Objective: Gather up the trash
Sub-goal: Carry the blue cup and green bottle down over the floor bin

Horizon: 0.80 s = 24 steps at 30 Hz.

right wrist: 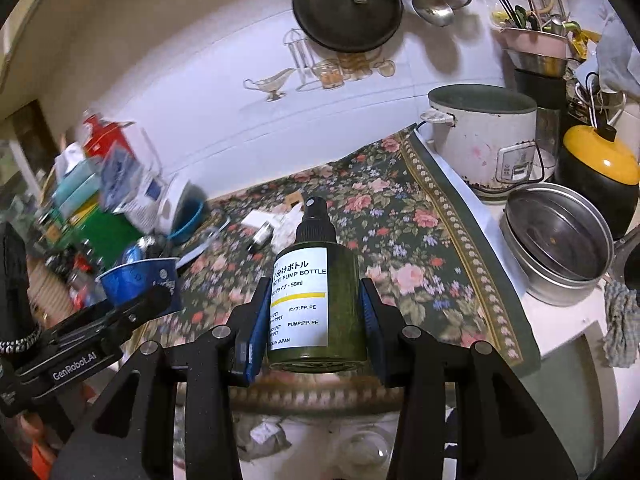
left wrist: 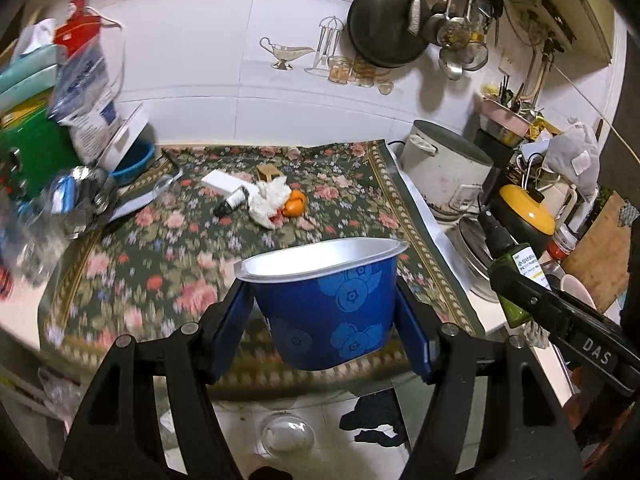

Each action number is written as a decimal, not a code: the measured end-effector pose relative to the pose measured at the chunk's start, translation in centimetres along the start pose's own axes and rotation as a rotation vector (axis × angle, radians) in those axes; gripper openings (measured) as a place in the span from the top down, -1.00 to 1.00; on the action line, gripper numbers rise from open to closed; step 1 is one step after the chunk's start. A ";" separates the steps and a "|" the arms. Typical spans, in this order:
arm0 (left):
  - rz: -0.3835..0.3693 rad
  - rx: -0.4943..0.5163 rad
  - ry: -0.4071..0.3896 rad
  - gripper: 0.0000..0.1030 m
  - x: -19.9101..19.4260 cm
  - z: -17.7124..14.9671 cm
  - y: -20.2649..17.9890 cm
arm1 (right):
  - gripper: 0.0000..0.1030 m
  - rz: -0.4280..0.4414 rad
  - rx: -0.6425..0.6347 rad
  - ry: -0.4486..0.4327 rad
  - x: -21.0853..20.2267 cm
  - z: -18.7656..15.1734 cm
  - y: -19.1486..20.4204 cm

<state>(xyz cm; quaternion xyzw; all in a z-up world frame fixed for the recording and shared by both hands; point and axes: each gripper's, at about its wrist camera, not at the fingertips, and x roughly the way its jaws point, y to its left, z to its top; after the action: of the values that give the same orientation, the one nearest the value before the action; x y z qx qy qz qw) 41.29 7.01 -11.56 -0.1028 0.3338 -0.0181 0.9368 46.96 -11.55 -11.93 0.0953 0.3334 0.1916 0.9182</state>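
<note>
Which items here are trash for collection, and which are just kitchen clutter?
Job:
- blue plastic cup with white rim, in left claw
- green pump bottle with black nozzle, in right claw
- crumpled white tissue, orange peel, small white box on floral cloth

Lying about:
- white rice cooker
- black hanging pan
- yellow-lidded pot
</note>
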 end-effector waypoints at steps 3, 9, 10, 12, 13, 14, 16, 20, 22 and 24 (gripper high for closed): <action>0.020 -0.032 0.014 -0.31 -1.5 -3.2 -2.2 | 0.25 0.028 -0.037 0.004 -2.1 -1.9 -0.8; 0.042 -0.095 0.069 -0.31 -3.6 -9.1 -5.9 | 0.25 0.052 -0.099 0.061 -6.1 -5.4 -3.2; 0.046 -0.106 0.084 -0.31 -3.9 -10.0 -6.4 | 0.25 0.058 -0.104 0.072 -6.8 -6.1 -3.7; 0.042 -0.122 0.116 -0.31 -4.1 -11.5 -6.9 | 0.25 0.062 -0.110 0.092 -7.5 -7.0 -4.4; 0.042 -0.133 0.138 -0.31 -4.0 -12.3 -7.0 | 0.25 0.062 -0.112 0.108 -7.8 -7.6 -4.8; 0.042 -0.139 0.153 -0.31 -3.8 -12.9 -7.1 | 0.25 0.062 -0.110 0.118 -7.9 -8.0 -5.1; 0.047 -0.147 0.191 -0.31 -3.2 -14.3 -7.1 | 0.25 0.063 -0.102 0.145 -8.0 -9.0 -5.9; 0.053 -0.168 0.277 -0.31 -0.7 -17.9 -6.3 | 0.25 0.066 -0.067 0.193 -7.0 -11.0 -7.3; 0.054 -0.179 0.323 -0.31 1.4 -19.8 -5.6 | 0.25 0.073 -0.040 0.227 -5.8 -12.4 -8.1; 0.058 -0.183 0.365 -0.31 3.5 -21.8 -4.7 | 0.25 0.069 -0.027 0.253 -4.7 -14.0 -8.9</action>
<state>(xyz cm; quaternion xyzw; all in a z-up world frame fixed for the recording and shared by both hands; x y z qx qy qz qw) 30.44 -1.86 -29.25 -0.1729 0.5013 0.0207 0.8476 37.11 -20.94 -22.53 0.0695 0.4403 0.2381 0.8629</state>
